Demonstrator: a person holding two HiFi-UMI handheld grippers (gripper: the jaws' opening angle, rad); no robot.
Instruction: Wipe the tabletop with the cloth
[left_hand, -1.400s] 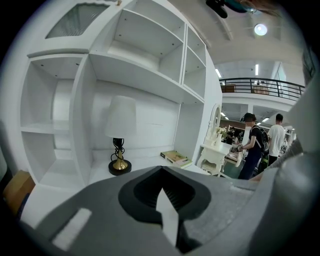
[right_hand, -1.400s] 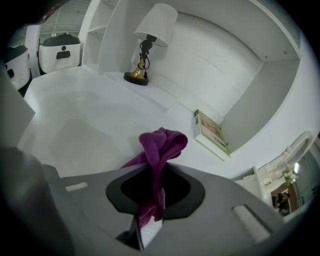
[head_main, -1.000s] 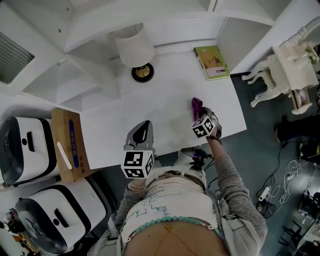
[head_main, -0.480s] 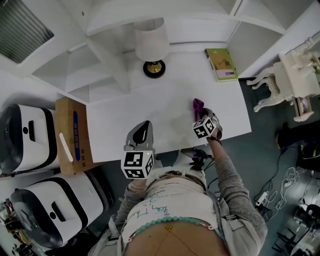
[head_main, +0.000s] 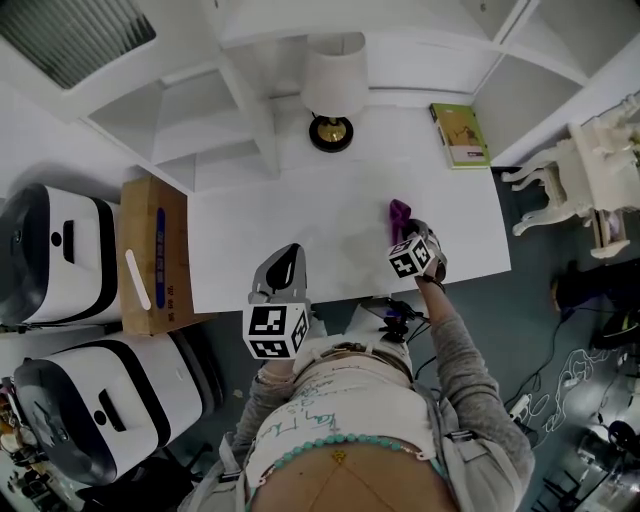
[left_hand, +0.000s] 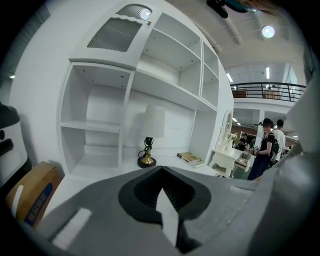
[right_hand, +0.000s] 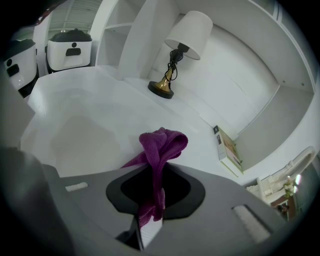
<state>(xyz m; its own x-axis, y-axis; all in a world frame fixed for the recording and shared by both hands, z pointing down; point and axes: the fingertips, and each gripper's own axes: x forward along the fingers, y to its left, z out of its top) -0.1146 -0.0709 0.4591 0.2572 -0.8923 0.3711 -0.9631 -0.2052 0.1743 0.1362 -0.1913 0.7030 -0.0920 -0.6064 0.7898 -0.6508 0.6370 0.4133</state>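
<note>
The right hand-held gripper (right_hand: 154, 174) is clamping the purple cloth (right_hand: 161, 146), bunched above the counter (head_main: 280, 225) near its front right corner. The left hand-held gripper (left_hand: 161, 171) is hovering closed, empty, over the front edge.

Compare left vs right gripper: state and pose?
Left gripper is shut on nothing; right gripper is shut on the purple cloth. Left sits at the table's near edge, pointing level toward the shelves; right is further in over the tabletop, tilted down at it. Shared: both have their jaws together.
</note>
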